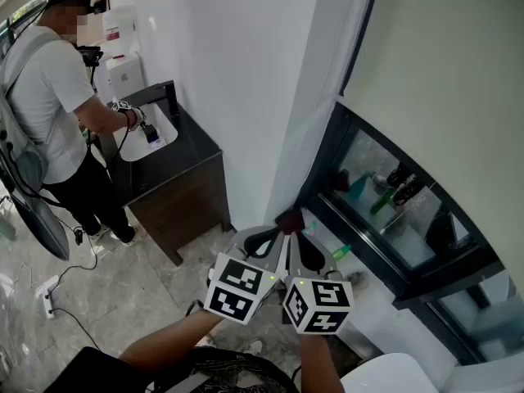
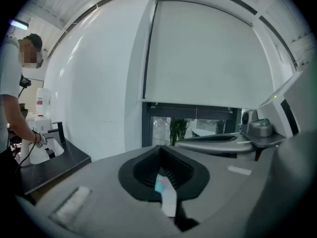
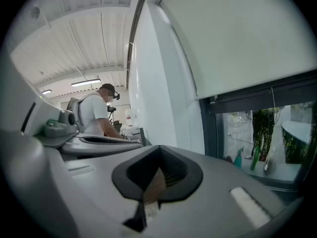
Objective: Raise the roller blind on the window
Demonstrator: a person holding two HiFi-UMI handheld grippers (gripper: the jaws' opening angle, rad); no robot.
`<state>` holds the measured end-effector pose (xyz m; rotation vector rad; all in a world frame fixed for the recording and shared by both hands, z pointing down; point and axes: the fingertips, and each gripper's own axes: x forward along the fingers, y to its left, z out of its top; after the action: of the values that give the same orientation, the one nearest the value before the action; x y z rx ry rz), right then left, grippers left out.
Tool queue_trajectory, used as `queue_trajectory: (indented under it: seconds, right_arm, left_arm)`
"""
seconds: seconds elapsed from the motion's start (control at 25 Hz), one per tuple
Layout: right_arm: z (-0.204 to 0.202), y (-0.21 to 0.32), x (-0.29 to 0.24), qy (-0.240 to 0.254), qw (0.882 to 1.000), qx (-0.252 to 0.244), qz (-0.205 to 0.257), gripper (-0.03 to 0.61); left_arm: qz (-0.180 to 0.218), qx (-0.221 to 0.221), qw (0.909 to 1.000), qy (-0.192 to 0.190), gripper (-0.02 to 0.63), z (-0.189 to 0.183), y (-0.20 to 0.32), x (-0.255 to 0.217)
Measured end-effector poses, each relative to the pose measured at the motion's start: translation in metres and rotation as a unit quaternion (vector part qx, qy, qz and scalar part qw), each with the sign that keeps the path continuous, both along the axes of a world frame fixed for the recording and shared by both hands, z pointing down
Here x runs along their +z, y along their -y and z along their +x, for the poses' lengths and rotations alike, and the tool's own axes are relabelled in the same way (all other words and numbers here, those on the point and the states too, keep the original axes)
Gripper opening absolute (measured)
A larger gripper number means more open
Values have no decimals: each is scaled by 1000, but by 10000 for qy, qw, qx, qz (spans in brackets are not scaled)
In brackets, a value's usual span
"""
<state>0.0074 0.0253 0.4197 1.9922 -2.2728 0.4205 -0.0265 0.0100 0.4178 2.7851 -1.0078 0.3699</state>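
The white wall (image 1: 237,72) is seen to fill the left of the head view, and it meets the window (image 1: 385,215) at a corner. The blind (image 1: 442,72) is lowered over most of the window; only a low strip of glass is left uncovered beneath its bottom edge, within a dark frame. A dark cabinet (image 1: 176,191) with a white basin is set against the wall, well to the left of the window. A person (image 1: 53,97) in a white shirt is observed standing at that basin.

The left gripper (image 1: 274,234) and the right gripper (image 1: 301,236) are held side by side, just beside each other, low in front of the window's lower corner and well apart from the blind. The jaws of the left gripper (image 2: 166,195) are pressed together with nothing between them. The jaws of the right gripper (image 3: 148,192) are likewise pressed together and empty.

A teal spray bottle (image 3: 239,157) and a green bottle (image 3: 255,157) are noted behind the uncovered glass.
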Motion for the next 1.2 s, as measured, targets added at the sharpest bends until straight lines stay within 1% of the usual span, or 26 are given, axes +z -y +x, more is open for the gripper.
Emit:
queue_trajectory:
  seconds: [0.24, 0.48, 0.76, 0.88, 0.96, 1.04, 1.2]
  right_arm:
    - [15, -2, 0, 91, 10000, 18, 35, 0]
    - [31, -1, 2, 62, 10000, -33, 1, -8]
    - [45, 10, 0, 149, 9998, -111, 26, -9]
    - [47, 21, 1, 93, 9999, -137, -2, -9]
    - [48, 30, 3, 47, 9999, -136, -30, -9]
    - [47, 42, 4, 15, 9999, -137, -35, -9]
    - [54, 76, 6, -90, 9999, -25, -35, -6]
  left_arm:
    - [-42, -61, 10000, 23, -3, 14, 0, 1]
    - [-46, -136, 9999, 37, -5, 31, 2, 1]
    - [-141, -33, 9999, -16, -8, 50, 8, 0]
    - [-205, 5, 9998, -82, -8, 54, 18, -1]
    - [-177, 28, 9998, -93, -8, 55, 26, -1]
    - [-108, 16, 9999, -63, -8, 54, 41, -1]
    - [-130, 65, 9998, -143, -8, 56, 79, -1]
